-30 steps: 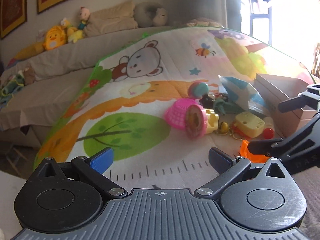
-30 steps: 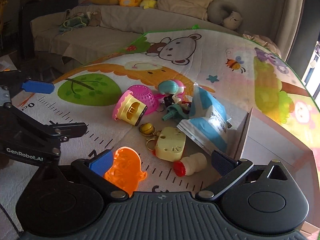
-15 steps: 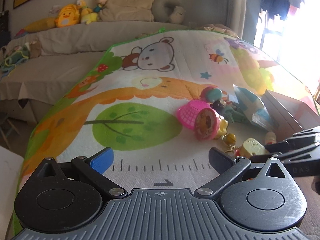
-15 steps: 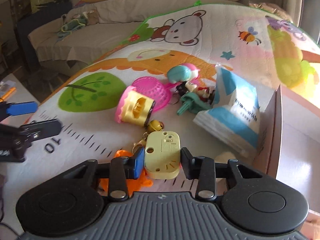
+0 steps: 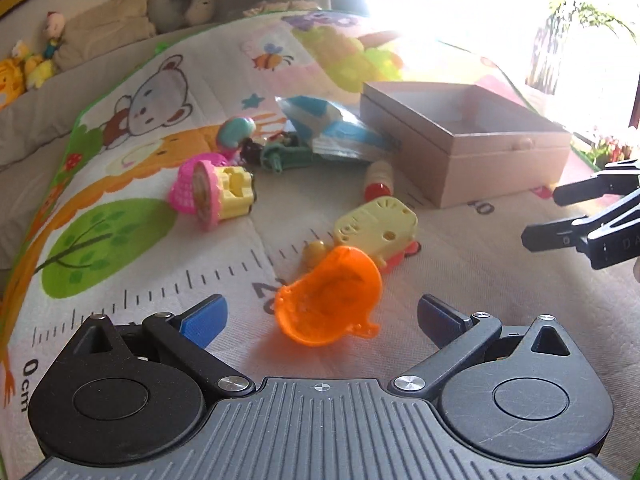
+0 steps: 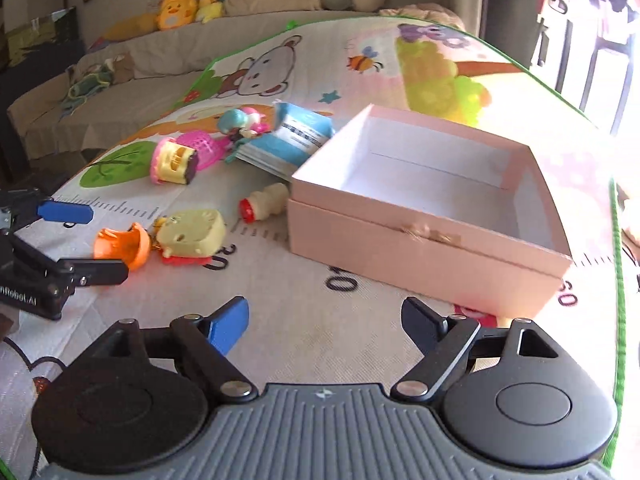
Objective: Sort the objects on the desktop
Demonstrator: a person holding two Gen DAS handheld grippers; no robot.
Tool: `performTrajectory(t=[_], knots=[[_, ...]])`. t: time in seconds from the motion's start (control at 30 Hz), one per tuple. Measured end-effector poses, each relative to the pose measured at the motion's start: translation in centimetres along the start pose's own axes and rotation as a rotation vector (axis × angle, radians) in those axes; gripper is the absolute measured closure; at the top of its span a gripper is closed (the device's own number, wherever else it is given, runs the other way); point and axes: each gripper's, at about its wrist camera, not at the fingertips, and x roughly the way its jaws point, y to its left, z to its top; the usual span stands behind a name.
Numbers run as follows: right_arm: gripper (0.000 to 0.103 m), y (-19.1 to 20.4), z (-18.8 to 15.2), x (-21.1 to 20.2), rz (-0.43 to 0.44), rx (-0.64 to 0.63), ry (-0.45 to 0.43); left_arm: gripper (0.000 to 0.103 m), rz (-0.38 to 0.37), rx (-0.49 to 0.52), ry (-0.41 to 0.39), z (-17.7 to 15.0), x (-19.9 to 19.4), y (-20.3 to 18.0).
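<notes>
An orange plastic toy lies on the play mat between the open fingers of my left gripper; it also shows in the right wrist view. A pale yellow toy with a keychain lies just behind it, also in the right wrist view. An open, empty pink box stands to the right, also in the left wrist view. My right gripper is open and empty, in front of the box.
On the mat lie a small red-capped bottle, a pink and yellow toy, a blue packet, a green figure and a round doll. A sofa with plush toys stands behind.
My right gripper let go of the pale yellow toy and pulled back toward the box. My left gripper moved right and now straddles the orange toy.
</notes>
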Motion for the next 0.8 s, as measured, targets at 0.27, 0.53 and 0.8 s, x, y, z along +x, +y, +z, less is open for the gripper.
performTrajectory(t=[0.27,0.53,0.8], knots=[[0.0,-0.9,-1.6,1.6,0.005,0.081,0.029,0.0,0.191,0.03,0.008,0.6,0.5,0.7],[0.0,-0.5,-1.6,1.7,-0.015,0.058,0.033,0.0,0.239,-0.02,-0.011,0.9,-0.1,2.7],[0.0,-2.1,0.7,-1.3,0.101,0.048,0.017,0.0,0.112,-0.046,-0.035,0.4,-0.9,2.1]])
